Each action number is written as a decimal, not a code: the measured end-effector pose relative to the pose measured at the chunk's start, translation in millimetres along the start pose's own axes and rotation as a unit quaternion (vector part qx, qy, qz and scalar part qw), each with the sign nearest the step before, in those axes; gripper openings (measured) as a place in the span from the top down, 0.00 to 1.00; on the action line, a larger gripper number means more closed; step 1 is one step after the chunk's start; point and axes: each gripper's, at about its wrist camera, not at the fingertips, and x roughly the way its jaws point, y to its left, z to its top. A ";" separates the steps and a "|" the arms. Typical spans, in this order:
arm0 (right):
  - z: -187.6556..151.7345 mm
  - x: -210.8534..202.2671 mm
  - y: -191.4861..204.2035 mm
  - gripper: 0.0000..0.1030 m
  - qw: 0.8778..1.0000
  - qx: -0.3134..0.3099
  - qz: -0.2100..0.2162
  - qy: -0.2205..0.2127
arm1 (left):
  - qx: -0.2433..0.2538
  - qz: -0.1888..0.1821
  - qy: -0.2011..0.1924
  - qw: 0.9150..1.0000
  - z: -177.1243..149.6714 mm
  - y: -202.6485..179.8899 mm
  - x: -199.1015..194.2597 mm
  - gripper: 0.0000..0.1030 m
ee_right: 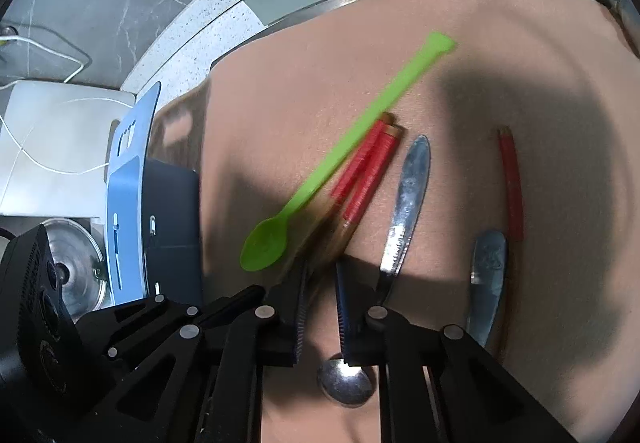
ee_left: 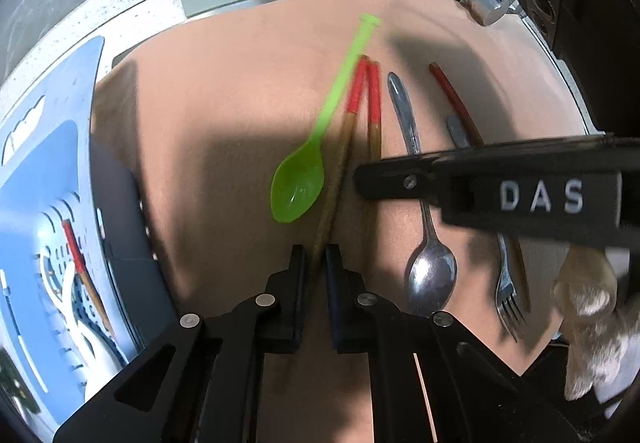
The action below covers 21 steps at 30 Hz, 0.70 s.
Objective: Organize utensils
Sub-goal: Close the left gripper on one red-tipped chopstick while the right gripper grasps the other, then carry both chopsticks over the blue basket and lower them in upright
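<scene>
Sorting is only getting started, judging by how much is lying loose on the tan mat [ee_left: 224, 91]. A single red-topped chopstick [ee_left: 82, 267] is already standing in the blue perforated utensil holder [ee_left: 44, 179] at the mat's left edge, alongside something white that is too blurred to name. Everything else is waiting: the green plastic spoon [ee_left: 298, 187], a pair of red-topped chopsticks [ee_left: 362, 111] just beside it, a metal spoon [ee_left: 430, 271], a metal fork [ee_left: 508, 295], and another red-handled stick [ee_left: 456, 103] partly under the fork. The left gripper [ee_left: 316, 263] is pointing steeply down with its jaws clenched on the lower end of the nearer chopstick of the pair, so that piece is looking like the next one to go. The right gripper [ee_right: 322, 283] is reaching in across the metal spoon's handle with its jaws drawn almost together near the second chopstick; whether it is actually pinching that stick is not clear, since motion blur is hiding the contact. Most of the work is remaining.
</scene>
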 end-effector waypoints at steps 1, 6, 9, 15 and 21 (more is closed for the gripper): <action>-1.0 -2.2 -2.7 0.91 1.000 -0.003 -0.003 -0.001 | -0.002 -0.001 0.002 1.000 -2.5 -0.5 -0.8 0.93; -1.1 -2.0 -0.7 0.92 1.000 -0.014 -0.012 0.011 | -0.003 0.005 -0.001 1.000 0.0 -7.8 1.3 0.93; -0.4 0.7 4.1 0.91 1.000 -0.021 -0.019 0.008 | -0.006 0.003 -0.012 1.000 5.9 -9.9 1.6 0.93; -1.9 -7.4 -13.3 0.93 0.999 0.012 0.029 0.010 | -0.022 -0.016 -0.024 0.999 0.8 -9.5 -2.3 0.94; -9.4 -35.2 -28.1 0.94 0.997 0.030 0.072 -0.010 | -0.047 -0.055 -0.047 0.996 -9.1 -9.6 -19.3 0.94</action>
